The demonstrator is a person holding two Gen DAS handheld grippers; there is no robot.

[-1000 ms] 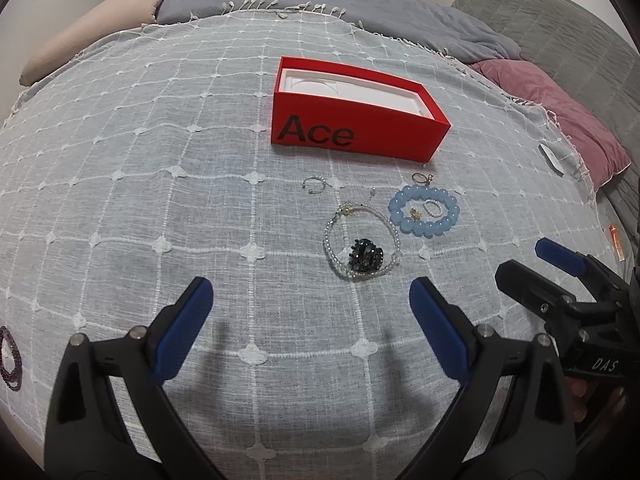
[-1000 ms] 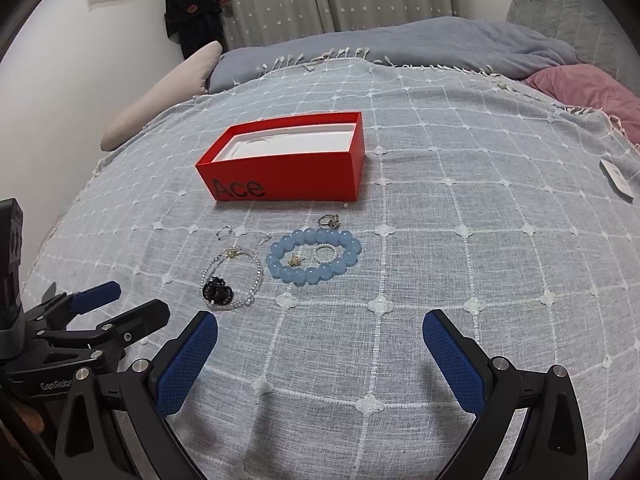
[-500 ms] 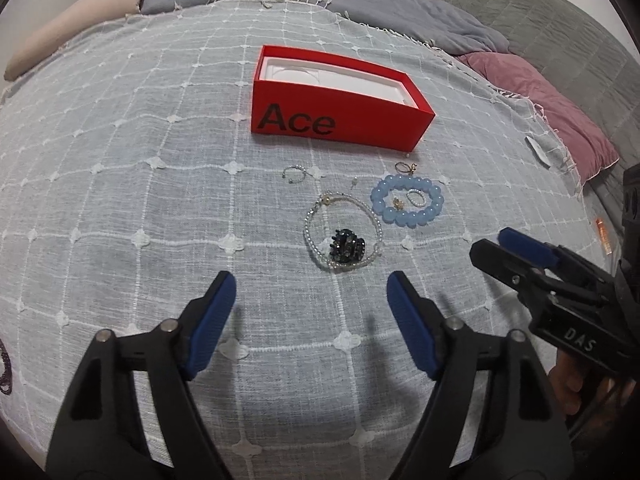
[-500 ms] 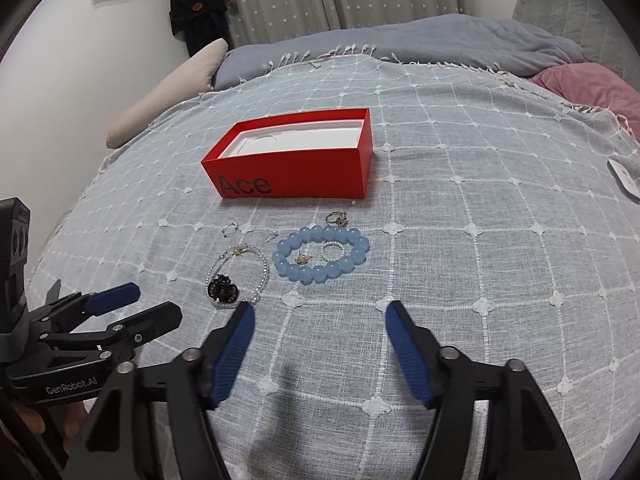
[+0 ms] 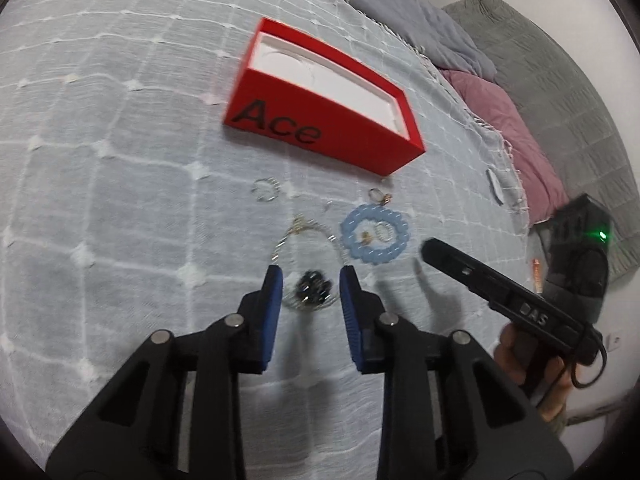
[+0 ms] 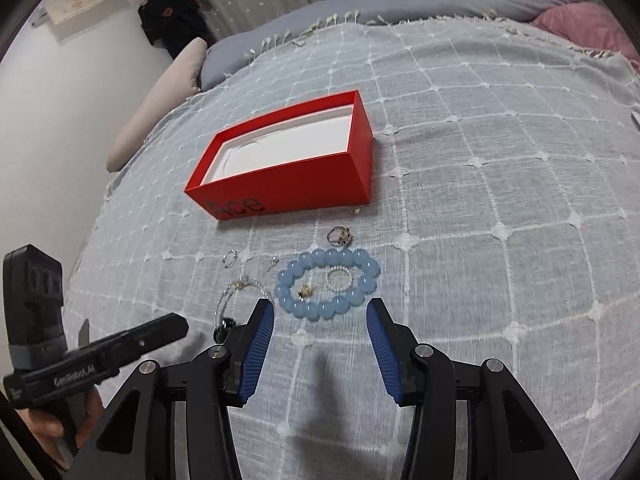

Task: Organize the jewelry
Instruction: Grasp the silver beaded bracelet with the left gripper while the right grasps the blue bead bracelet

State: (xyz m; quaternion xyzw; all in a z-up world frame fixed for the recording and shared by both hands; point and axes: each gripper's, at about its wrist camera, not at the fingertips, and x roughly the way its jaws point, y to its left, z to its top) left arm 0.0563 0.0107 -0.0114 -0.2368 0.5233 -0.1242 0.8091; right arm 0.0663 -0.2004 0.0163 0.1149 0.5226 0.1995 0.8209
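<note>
Likely the left gripper point(image 5: 311, 280), its jaws just narrowed but gripping nothing, will snag the pearl bracelet point(image 5: 308, 236) ringing the dark bead cluster point(image 5: 314, 288) between its tips, dragging both askew.

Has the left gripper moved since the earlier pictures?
Yes. The left gripper, jaws just closing, has advanced toward the red box; it now frames the dark beaded piece.

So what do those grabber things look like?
Both grippers are black plastic with blue ribbed pads and silver bolts. The left gripper says "GenRobot.AI" on its side. The right gripper says "DAS", with a thin black cable and a small green light behind it.
</note>
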